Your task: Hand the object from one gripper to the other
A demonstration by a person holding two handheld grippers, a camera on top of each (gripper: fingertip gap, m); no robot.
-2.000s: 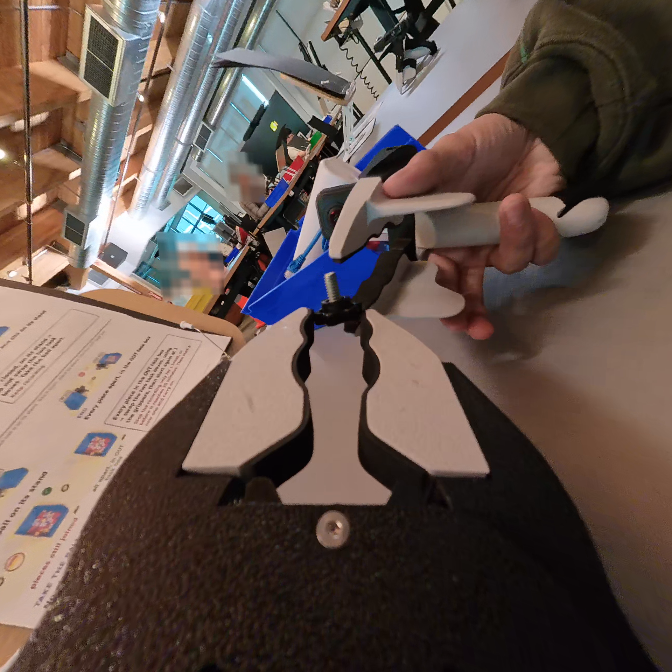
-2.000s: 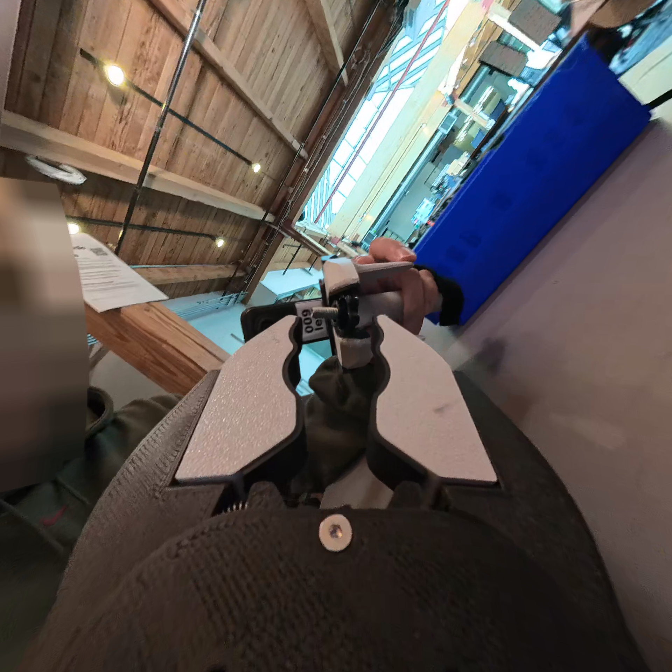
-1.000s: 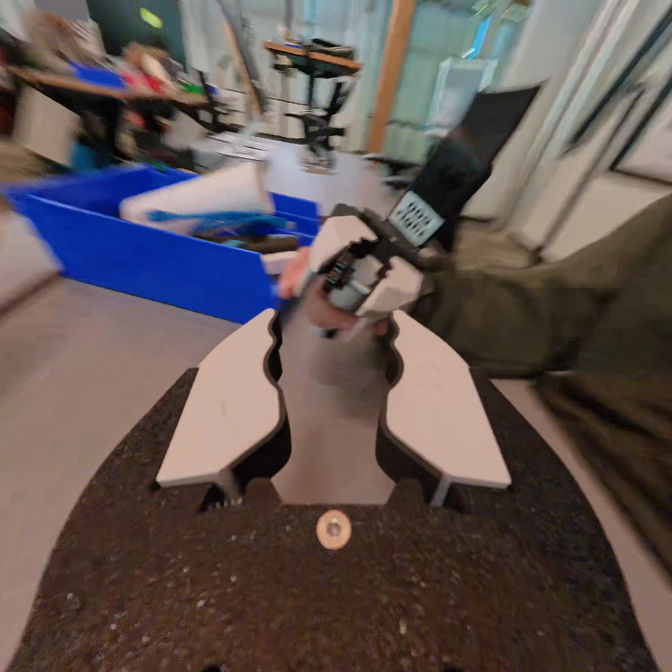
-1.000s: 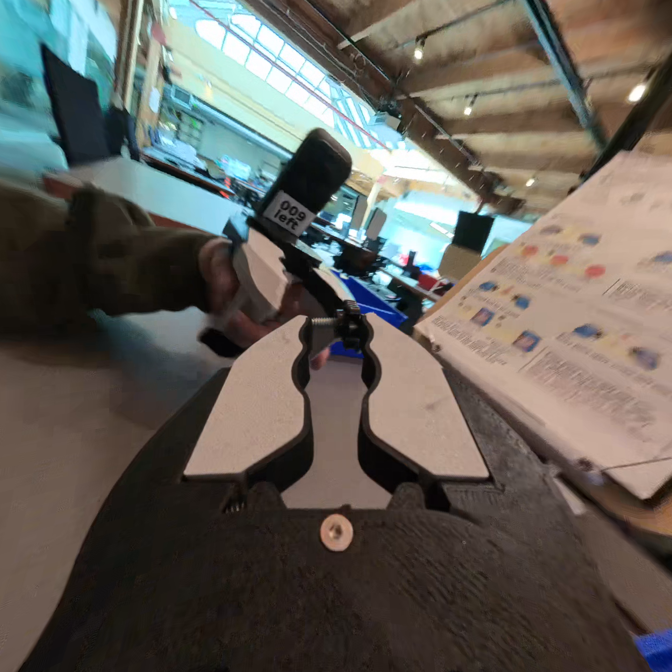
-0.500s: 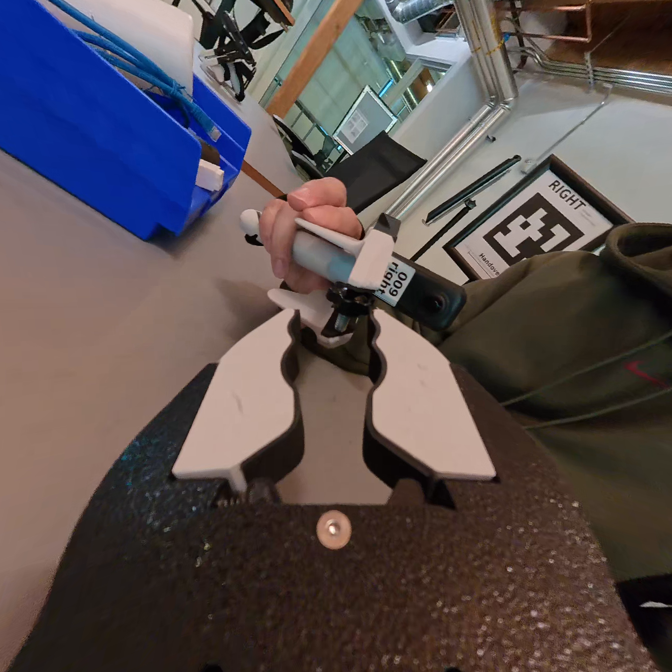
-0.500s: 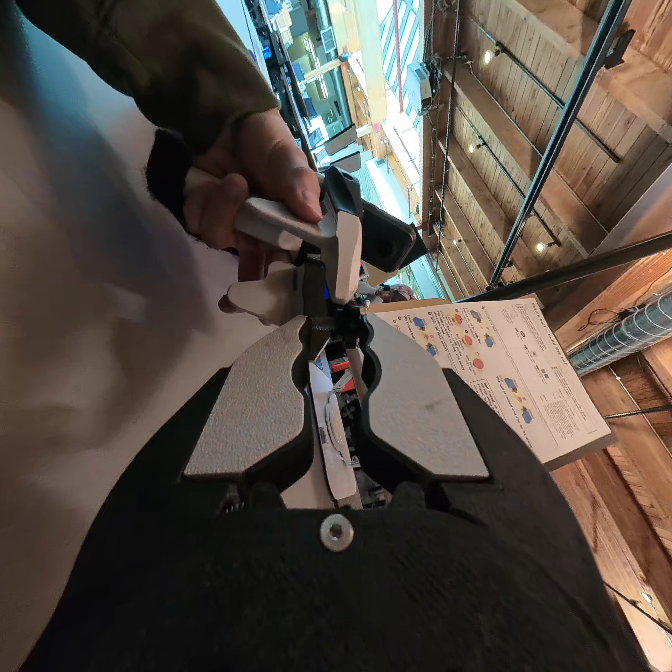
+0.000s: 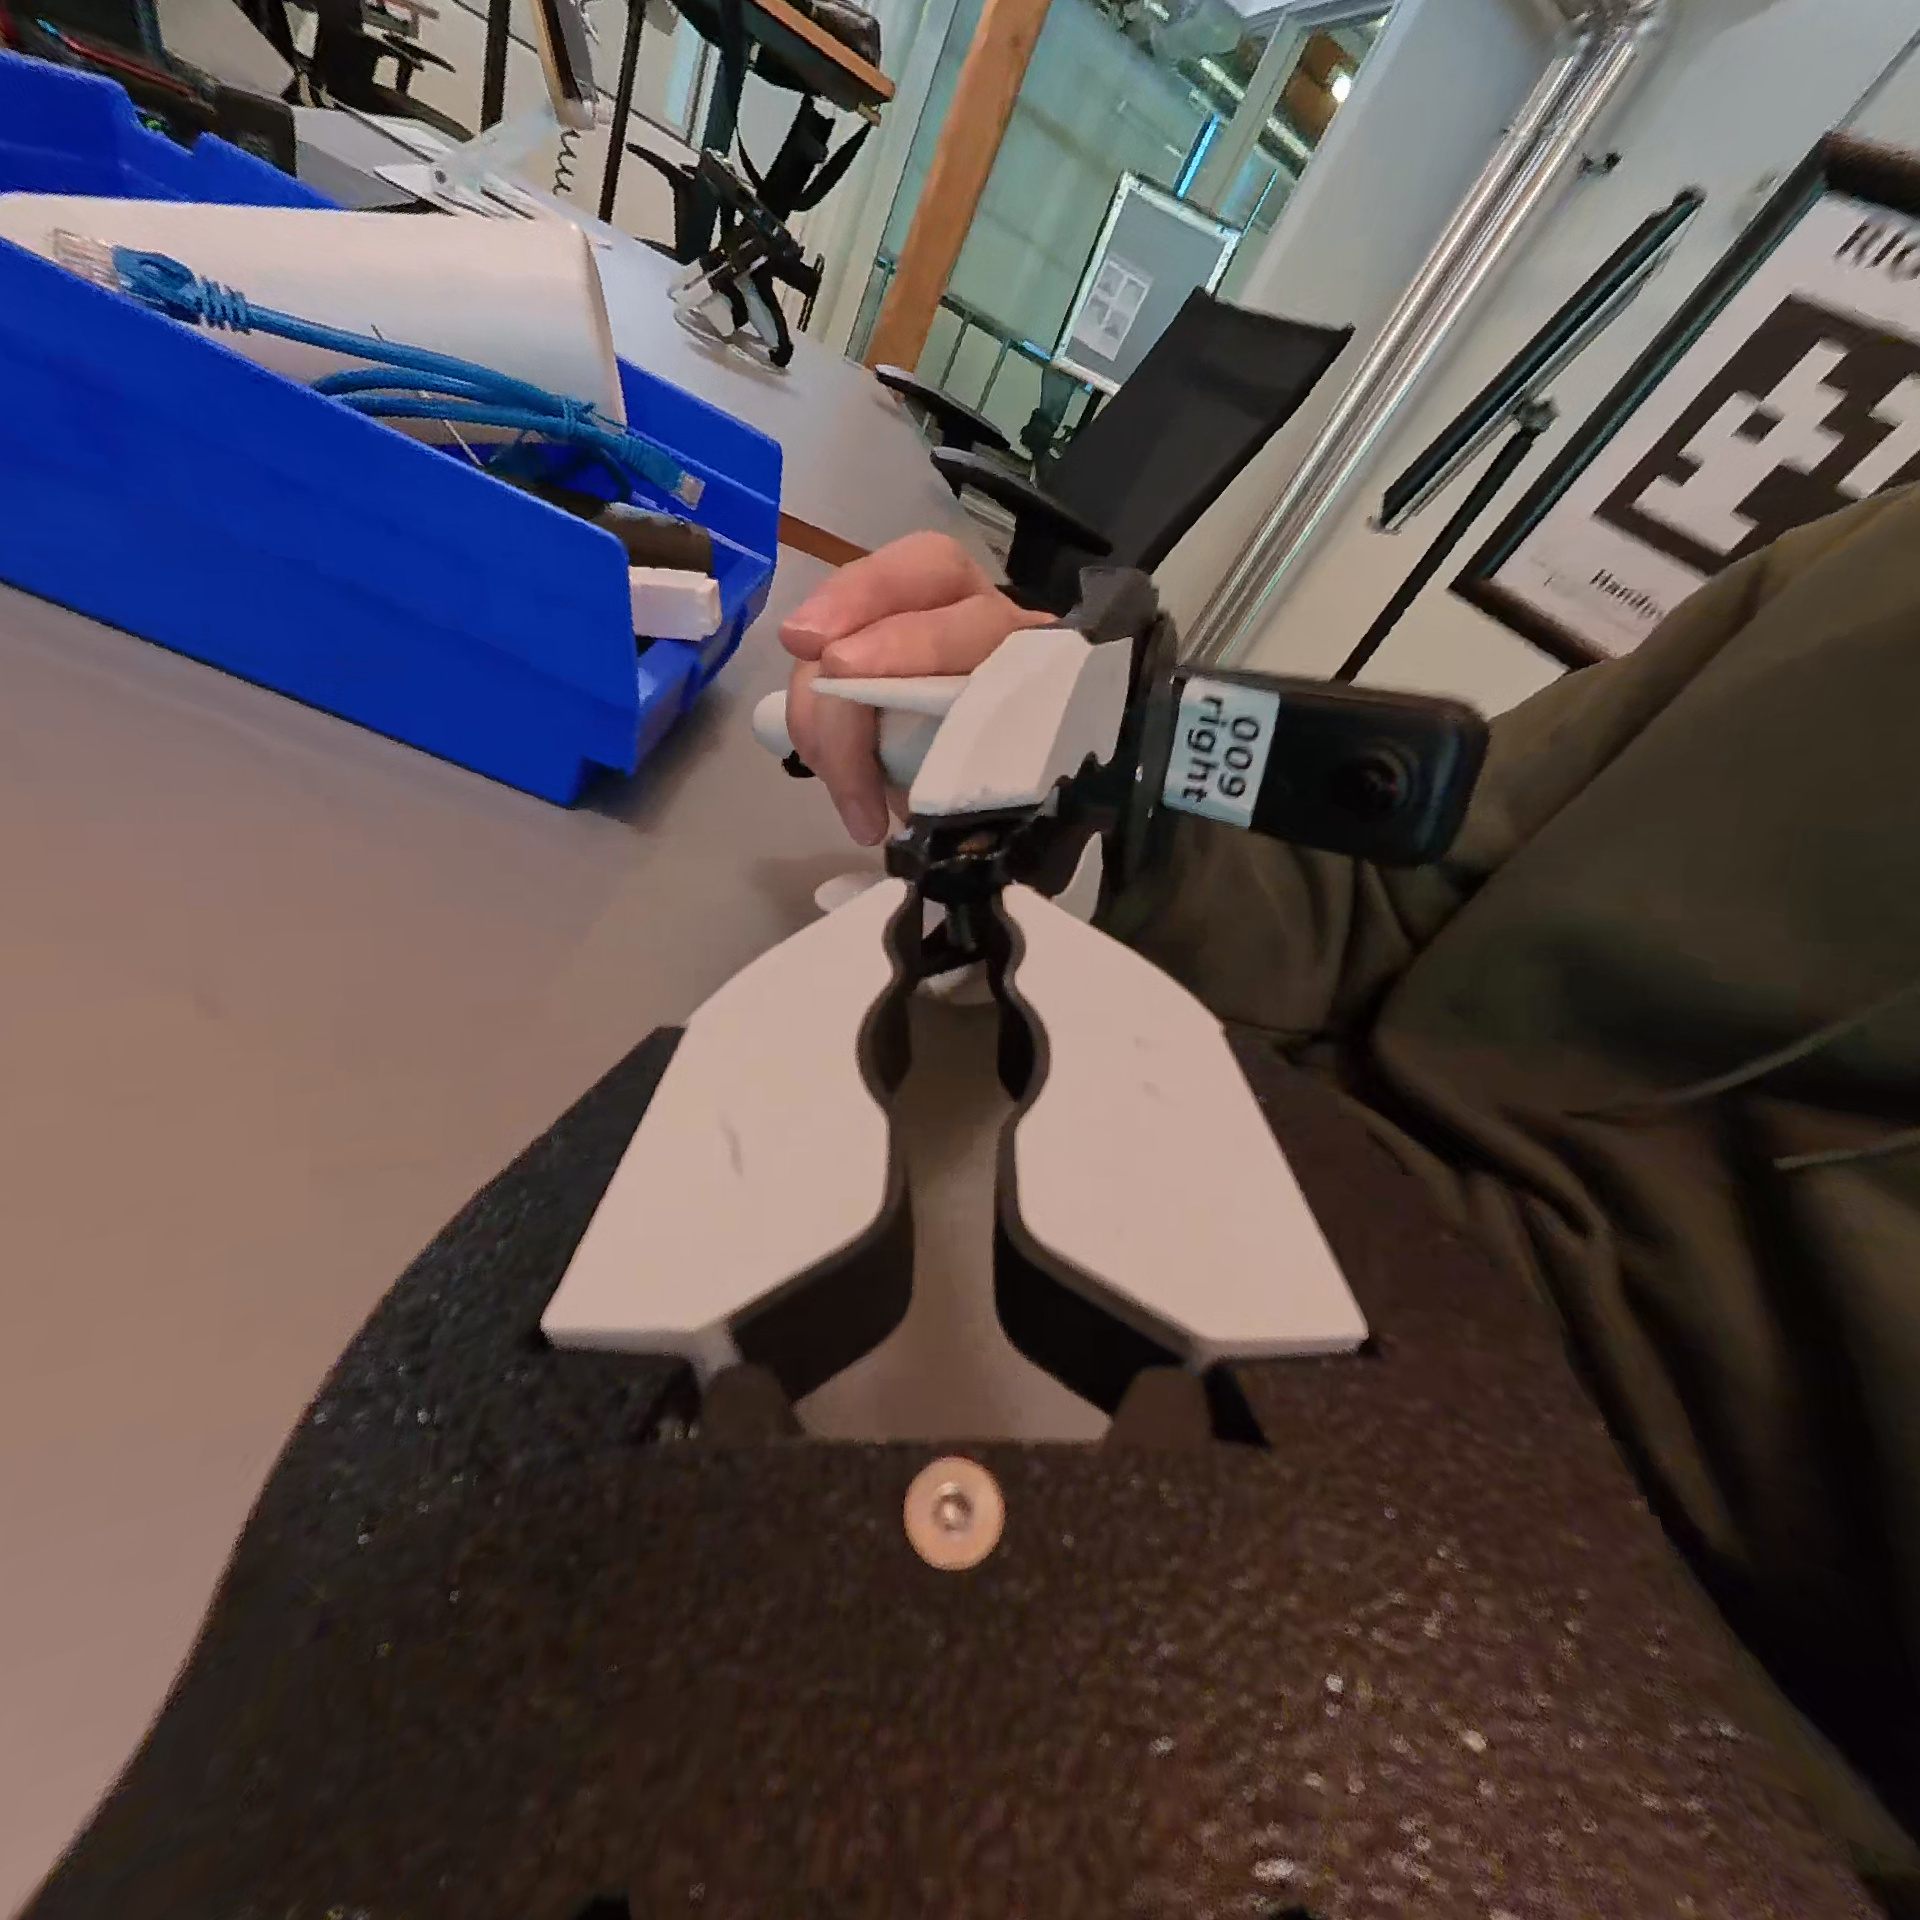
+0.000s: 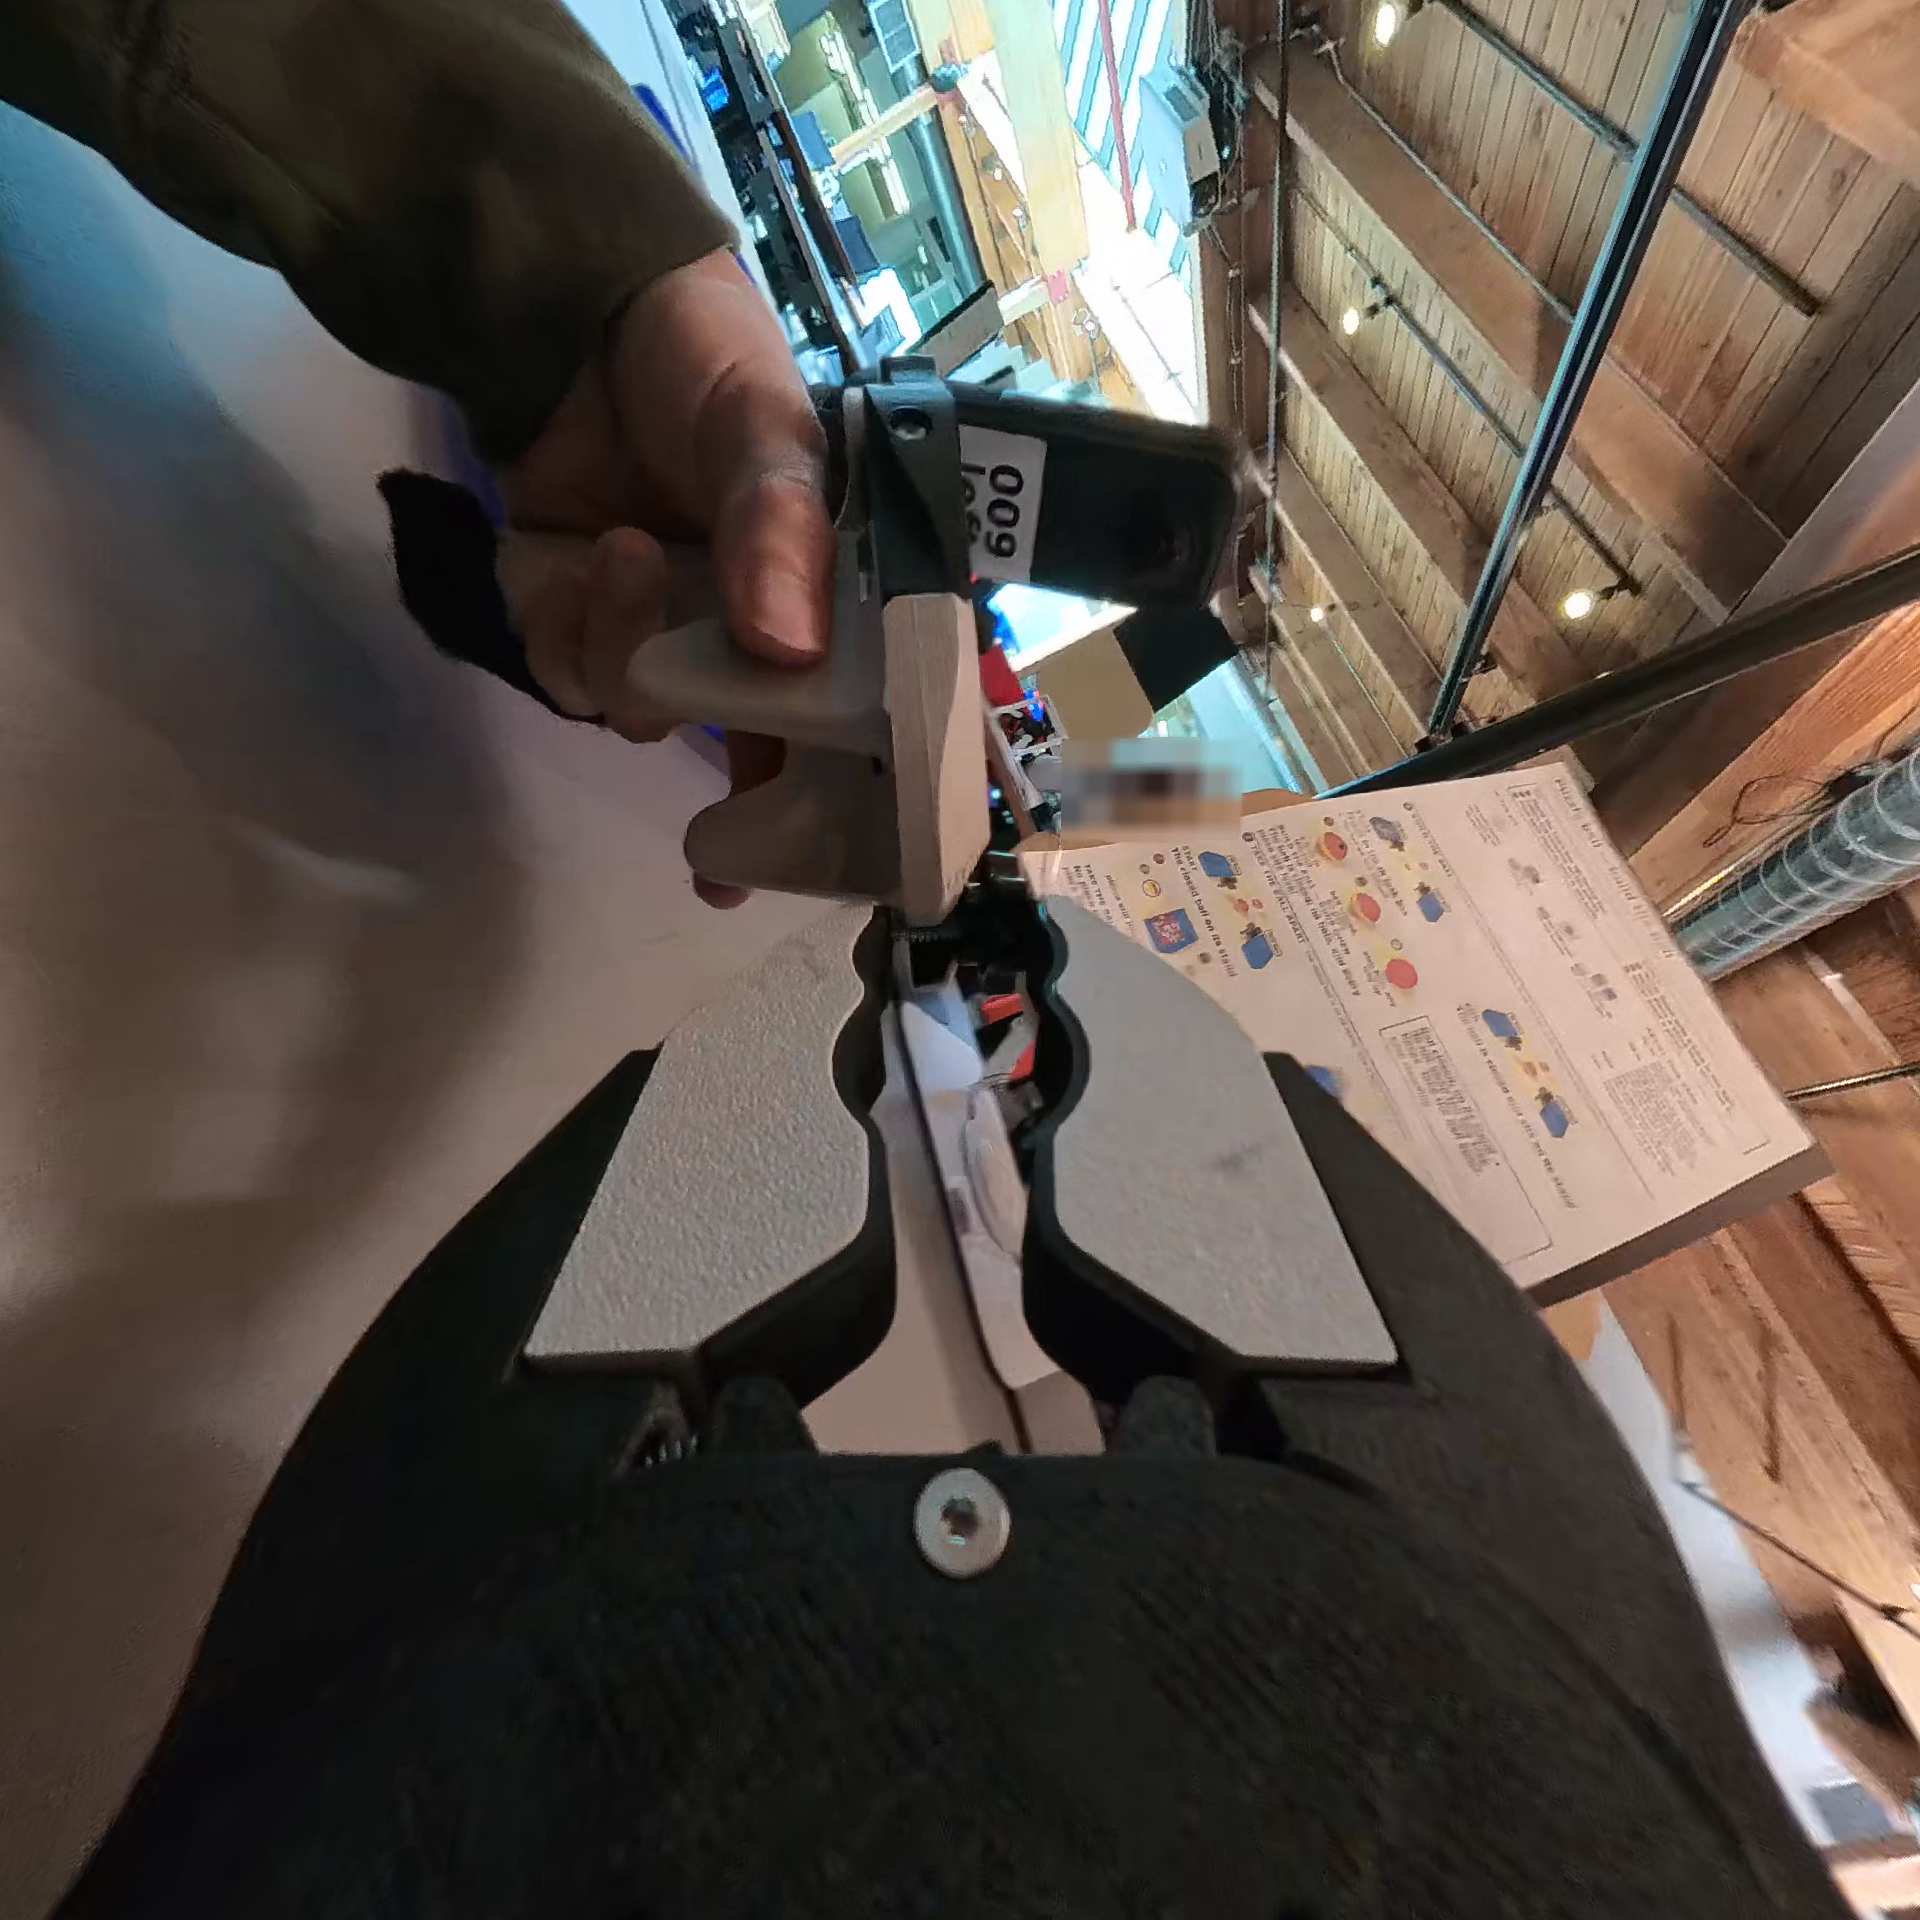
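Black knobbed bolt (image 7: 951,881) dead ahead, clamped tip-to-tip by left gripper (image 7: 951,935) and facing right gripper (image 8: 961,927) alike.

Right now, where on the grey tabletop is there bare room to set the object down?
Free: the grey tabletop left of the left gripper, up to the blue plastic bin of cables. Crowded: centre, where it and the right gripper pinch the small black screw part, and the right side, filled by the olive sleeve.

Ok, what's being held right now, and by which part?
A small black knobbed screw, pinched at the tips of both the left gripper and right gripper; which end each grips cannot be told.
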